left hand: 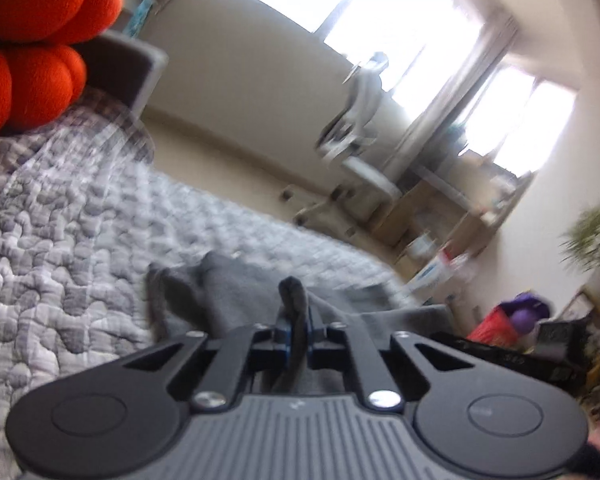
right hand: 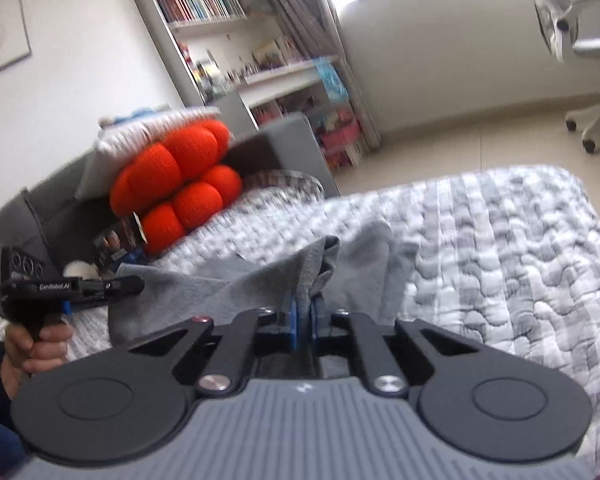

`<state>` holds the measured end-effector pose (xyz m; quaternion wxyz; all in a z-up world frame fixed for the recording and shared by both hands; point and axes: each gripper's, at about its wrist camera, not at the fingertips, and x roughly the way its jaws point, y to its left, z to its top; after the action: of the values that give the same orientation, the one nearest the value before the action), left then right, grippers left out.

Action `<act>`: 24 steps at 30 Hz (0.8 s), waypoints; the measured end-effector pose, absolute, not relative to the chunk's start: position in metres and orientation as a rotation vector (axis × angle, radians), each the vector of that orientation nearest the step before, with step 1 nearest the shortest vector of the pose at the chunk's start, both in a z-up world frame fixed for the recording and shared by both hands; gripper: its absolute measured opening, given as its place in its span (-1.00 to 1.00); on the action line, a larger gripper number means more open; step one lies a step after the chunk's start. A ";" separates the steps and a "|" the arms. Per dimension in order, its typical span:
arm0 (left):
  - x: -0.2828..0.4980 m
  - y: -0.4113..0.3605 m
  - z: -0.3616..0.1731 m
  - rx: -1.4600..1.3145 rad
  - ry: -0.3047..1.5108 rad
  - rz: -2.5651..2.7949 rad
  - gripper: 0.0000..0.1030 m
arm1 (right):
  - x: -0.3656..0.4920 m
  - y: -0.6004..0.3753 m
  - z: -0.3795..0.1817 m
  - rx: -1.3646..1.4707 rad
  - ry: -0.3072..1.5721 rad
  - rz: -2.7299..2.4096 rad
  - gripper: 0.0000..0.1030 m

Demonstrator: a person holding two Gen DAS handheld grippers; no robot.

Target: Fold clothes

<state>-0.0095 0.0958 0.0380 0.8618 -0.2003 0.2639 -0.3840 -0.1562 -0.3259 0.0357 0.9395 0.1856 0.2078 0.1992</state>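
- My left gripper [left hand: 296, 330] is clenched on the grey garment [left hand: 236, 292]; my right gripper [right hand: 304, 316] pinches it too
- The garment stretches lengthwise between them across the quilt [right hand: 500, 248]

Room as I see it: bed under a grey-and-white quilt [right hand: 500, 240]; orange knot cushion [right hand: 176, 184] at the grey headboard [right hand: 284, 140]; white bookshelf [right hand: 220, 20], full; pale floor [right hand: 460, 140]; white swivel chair [right hand: 588, 80]; bright windows [left hand: 380, 8] with curtains [left hand: 452, 112]; potted plant [left hand: 596, 240].

Two tools [left hand: 296, 336] [right hand: 304, 320], one grey garment [right hand: 260, 276], one orange cushion [right hand: 176, 184].
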 end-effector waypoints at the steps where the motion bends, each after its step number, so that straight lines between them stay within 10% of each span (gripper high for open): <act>1: -0.020 0.102 0.041 -0.441 0.526 -0.834 -0.88 | -0.166 -0.325 0.039 0.389 0.399 0.419 -0.84; 13: -0.111 0.135 0.055 -0.423 0.417 -0.958 -0.89 | -0.243 -0.323 0.066 0.332 0.351 0.474 -0.84; 24: -0.029 0.094 0.060 -0.384 0.502 -0.728 -0.88 | -0.189 -0.315 0.063 0.285 0.382 0.390 -0.84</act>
<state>-0.0291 0.0942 0.0600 0.8860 -0.1846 0.2413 -0.3502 -0.1886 -0.3152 0.0628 0.9530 0.1404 0.1881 0.1918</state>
